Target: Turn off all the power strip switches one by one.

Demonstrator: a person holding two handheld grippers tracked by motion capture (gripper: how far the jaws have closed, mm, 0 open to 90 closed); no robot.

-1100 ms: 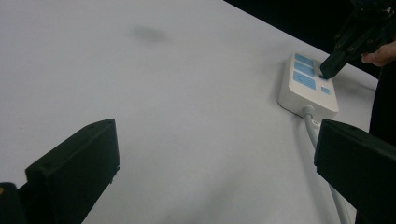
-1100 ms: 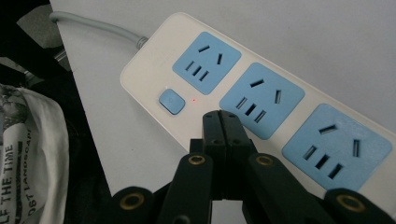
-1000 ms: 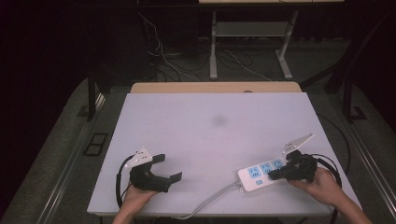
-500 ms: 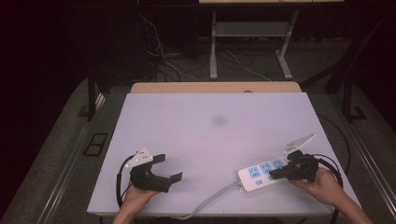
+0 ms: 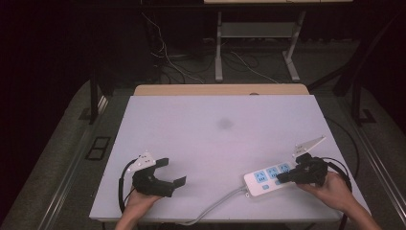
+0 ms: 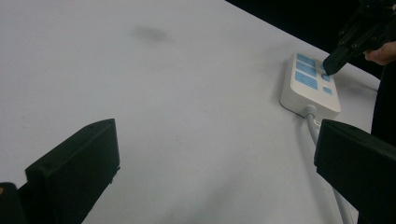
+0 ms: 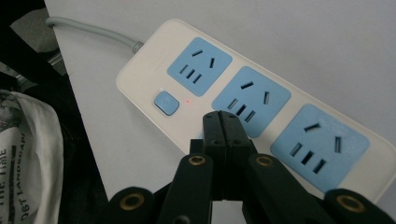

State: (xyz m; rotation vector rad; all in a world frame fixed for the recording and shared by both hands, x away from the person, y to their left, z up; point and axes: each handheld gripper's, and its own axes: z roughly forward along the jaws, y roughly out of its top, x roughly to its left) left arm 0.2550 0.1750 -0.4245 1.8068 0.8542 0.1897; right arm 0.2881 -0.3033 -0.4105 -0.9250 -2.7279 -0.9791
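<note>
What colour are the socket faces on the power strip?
Light blue, on a white power strip; clearest in the right gripper view.

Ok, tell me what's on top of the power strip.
The shut right gripper tips sit over the power strip, beside its blue button. Three blue sockets show; whatever lies under the tips is covered.

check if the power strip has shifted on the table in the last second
No. The power strip lies at the same spot near the table's right front corner, same angle, with the shut right gripper on it.
</note>
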